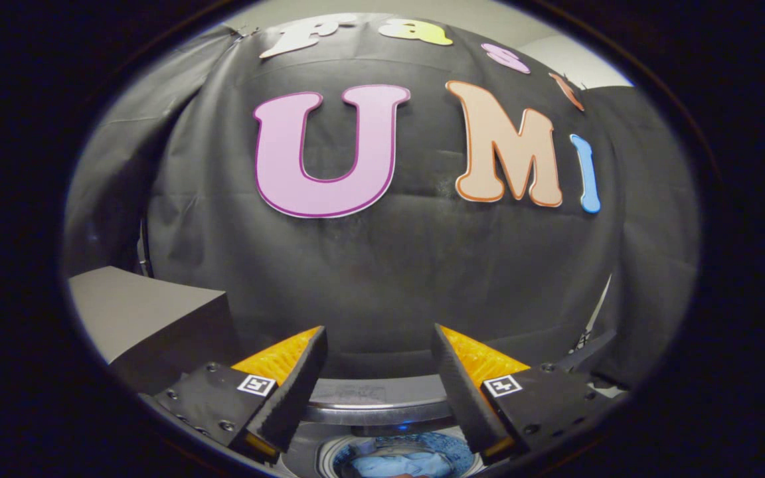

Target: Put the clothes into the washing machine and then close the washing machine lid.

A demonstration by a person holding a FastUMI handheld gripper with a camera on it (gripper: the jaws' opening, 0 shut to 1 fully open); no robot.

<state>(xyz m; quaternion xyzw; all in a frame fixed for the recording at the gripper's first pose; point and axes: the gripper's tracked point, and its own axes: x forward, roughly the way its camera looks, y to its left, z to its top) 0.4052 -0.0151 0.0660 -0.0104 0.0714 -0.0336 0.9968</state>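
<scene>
Two black-padded fingers of my orange gripper (379,352) stand spread and empty above the soft, light blue clothes (396,461) in the round steel washing machine drum (382,411); I'd pinch a bunched fold.

A recording booth set up for a laundry chore

The place was a staged booth rather than a lived-in home: black cloth (382,279) hung as the back and side walls, creased and pinned at the seams, with plain pale wall showing above it. A washing machine (376,405) stood low in front, its top opening showing blue clothes (399,461) inside the drum. A grey box-like block (137,318) sat off to one side. The gripper (377,385) hung above the machine, fingers spread apart and empty.
</scene>
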